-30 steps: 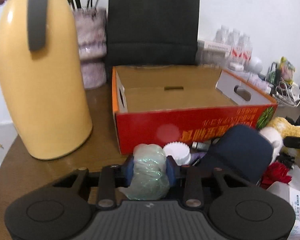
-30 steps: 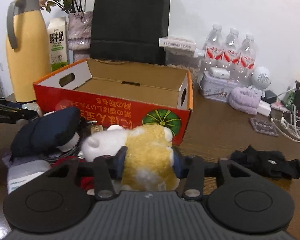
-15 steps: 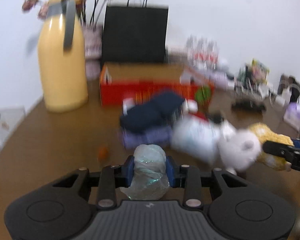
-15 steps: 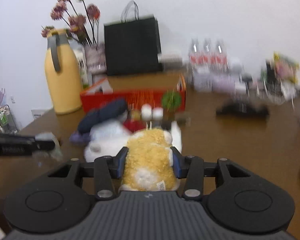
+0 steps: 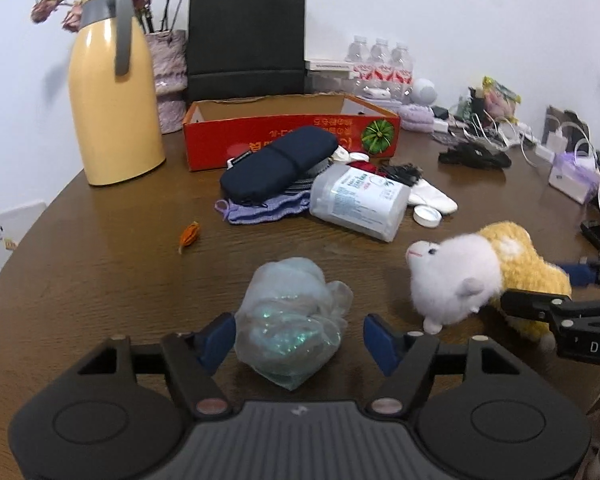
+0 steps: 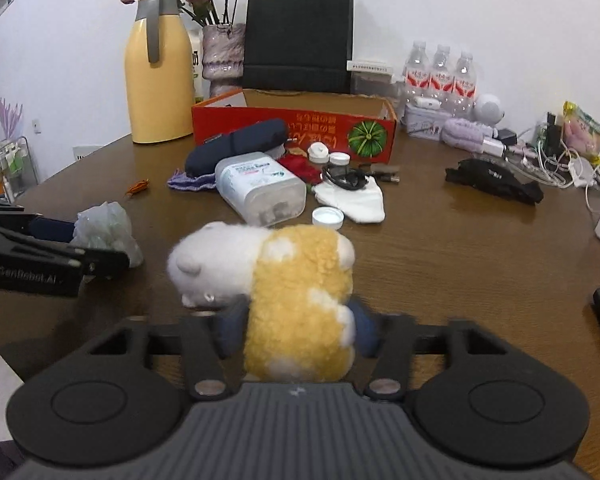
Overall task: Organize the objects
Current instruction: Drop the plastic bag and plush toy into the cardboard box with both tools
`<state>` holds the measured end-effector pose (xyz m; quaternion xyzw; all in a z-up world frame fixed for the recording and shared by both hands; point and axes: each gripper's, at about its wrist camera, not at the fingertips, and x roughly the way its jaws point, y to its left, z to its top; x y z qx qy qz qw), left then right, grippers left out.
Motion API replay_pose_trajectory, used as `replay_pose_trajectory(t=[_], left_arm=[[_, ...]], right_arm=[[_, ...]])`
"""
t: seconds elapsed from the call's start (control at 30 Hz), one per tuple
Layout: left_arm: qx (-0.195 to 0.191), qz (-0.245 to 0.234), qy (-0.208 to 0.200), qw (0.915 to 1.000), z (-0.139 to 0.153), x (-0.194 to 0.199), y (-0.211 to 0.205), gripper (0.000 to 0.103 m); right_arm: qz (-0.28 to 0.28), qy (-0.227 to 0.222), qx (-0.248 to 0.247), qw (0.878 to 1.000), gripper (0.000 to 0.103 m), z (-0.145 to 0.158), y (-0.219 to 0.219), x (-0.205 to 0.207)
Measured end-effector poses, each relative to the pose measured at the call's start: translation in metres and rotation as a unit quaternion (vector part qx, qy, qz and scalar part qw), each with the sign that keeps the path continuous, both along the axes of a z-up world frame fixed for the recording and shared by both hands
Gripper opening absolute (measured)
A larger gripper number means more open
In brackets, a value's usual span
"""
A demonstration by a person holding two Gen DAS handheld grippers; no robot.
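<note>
Lower centre of the left view: left hand-held gripper [image 5: 298, 334] opening, pads clear of the crumpled plastic bag [image 5: 290, 320] lying on the desk [image 5: 100, 264] between them — best backed straight off without dragging it. Right hand-held gripper [image 6: 296, 330] also opening, plush toy [image 6: 276, 280] between its blurred pads, contact unclear. Farther up: the red box [image 5: 284, 136] — interior hidden.

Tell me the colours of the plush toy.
The plush toy is white at the head, yellow with white patches behind; right wrist view shows it best.

Wall [image 5: 460, 8]: plain white, far side.
Table [image 5: 100, 264]: brown wood, rounded edge at left.
Light: even, soft.
</note>
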<state>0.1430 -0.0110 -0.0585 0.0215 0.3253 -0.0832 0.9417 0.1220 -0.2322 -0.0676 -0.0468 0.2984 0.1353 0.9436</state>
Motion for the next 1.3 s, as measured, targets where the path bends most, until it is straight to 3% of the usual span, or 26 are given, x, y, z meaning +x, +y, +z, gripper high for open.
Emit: replay_pose_trajectory(t=[0.03,0.07,0.17,0.27,0.37,0.43,0.53,0.6,0.73,0.83,0.9,0.97,1.0,1.03,1.07,1.23,1.3], left_arm=[[-0.003,-0.001,-0.003,1.0000,0.000,0.000,0.002,0.038],[-0.004,-0.006,-0.005,1.0000,0.002,0.001,0.003,0.032],[-0.028,-0.018,-0.039,0.9987,0.022,0.001,0.011,0.030],[-0.058,-0.025,-0.079,0.9949,0.062,0.023,0.029,0.031],[-0.078,-0.028,-0.103,0.9912,0.114,0.082,0.048,0.031],[-0.086,-0.030,-0.094,0.9914,0.143,0.142,0.054,0.031],[-0.065,-0.002,-0.062,0.9959,0.160,0.242,0.048,0.031],[-0.047,0.018,-0.026,0.9984,0.151,0.309,0.041,0.031],[0.004,0.059,0.015,0.9981,0.106,0.404,0.035,0.032],[-0.001,0.079,0.049,0.9957,0.076,0.446,0.048,0.036],[-0.015,0.106,0.038,0.9936,0.066,0.455,0.056,0.043],[-0.017,0.101,0.050,0.9934,0.060,0.462,0.057,0.058],[-0.018,0.099,0.058,0.9932,0.059,0.466,0.056,0.059],[-0.019,0.096,0.059,0.9934,0.059,0.467,0.056,0.059],[-0.021,0.093,0.055,0.9939,0.060,0.466,0.055,0.062],[-0.035,0.088,0.028,0.9951,0.089,0.446,0.048,0.069],[-0.038,0.073,0.012,0.9966,0.107,0.429,0.042,0.082]], right_arm=[[-0.002,0.000,0.008,1.000,0.047,0.000,-0.002,0.000],[0.001,0.002,0.014,1.000,0.045,0.001,-0.003,0.000],[0.009,-0.019,0.038,0.999,0.044,0.014,-0.007,-0.001],[0.023,-0.077,0.057,0.995,0.044,0.044,-0.021,0.014],[0.026,-0.135,0.053,0.989,0.044,0.086,-0.033,0.059],[0.032,-0.152,0.059,0.986,0.045,0.118,-0.036,0.111],[0.025,-0.119,0.084,0.989,0.045,0.149,-0.031,0.209],[0.010,-0.082,0.068,0.994,0.045,0.153,-0.015,0.286],[-0.033,-0.005,0.018,0.999,0.045,0.112,0.019,0.409],[-0.055,0.043,-0.010,0.998,0.046,0.070,0.032,0.462],[-0.059,0.064,-0.028,0.996,0.047,0.048,0.039,0.483],[-0.056,0.067,-0.053,0.995,0.052,0.033,0.047,0.493],[-0.055,0.063,-0.068,0.994,0.056,0.028,0.050,0.495],[-0.055,0.053,-0.076,0.994,0.066,0.026,0.052,0.494],[-0.056,0.042,-0.080,0.994,0.078,0.027,0.053,0.494],[-0.055,0.017,-0.049,0.997,0.088,0.053,0.040,0.484],[-0.052,0.007,-0.041,0.998,0.091,0.069,0.032,0.474]])
